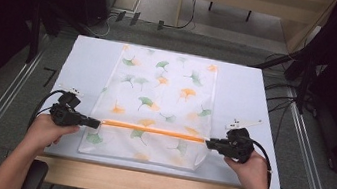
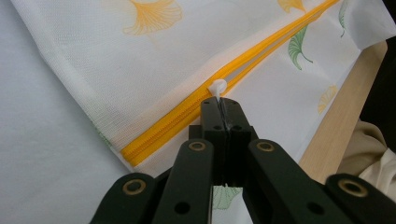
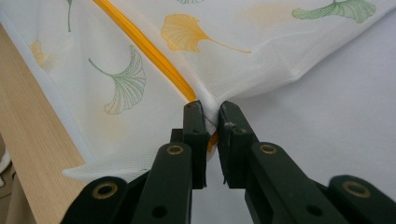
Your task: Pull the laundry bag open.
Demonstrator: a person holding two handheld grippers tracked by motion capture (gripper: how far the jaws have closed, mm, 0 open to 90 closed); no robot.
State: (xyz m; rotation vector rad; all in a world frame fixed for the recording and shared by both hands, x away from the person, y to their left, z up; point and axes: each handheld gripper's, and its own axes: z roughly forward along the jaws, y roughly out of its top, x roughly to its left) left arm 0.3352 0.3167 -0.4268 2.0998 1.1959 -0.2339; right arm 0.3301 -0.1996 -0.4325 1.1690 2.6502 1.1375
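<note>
With the white leaf-printed mesh bag (image 1: 157, 104) flat on the table (image 1: 240, 91), its orange zipper (image 1: 153, 130) runs left-right between left tongs (image 1: 96, 123) clenched on the white pull tab (image 2: 217, 87) and right tongs (image 1: 208, 143) pinching the bag's edge.

No legible text or labels anywhere.

The mesh bag (image 1: 159, 108) was white and see-through, printed all over with ginkgo leaves in green and orange-yellow. Its zipper (image 1: 151, 130) was a bright orange-yellow stripe, and the zipper pull (image 2: 217, 87) was plain white. Both the left gripper (image 1: 94, 123) and the right gripper (image 1: 209, 143) were black, with brass-coloured rivets showing in the gripper views. The table cover (image 1: 85, 62) looked pale bluish-white, maybe just the lighting, over a light wood table edge (image 1: 153, 185).
</note>
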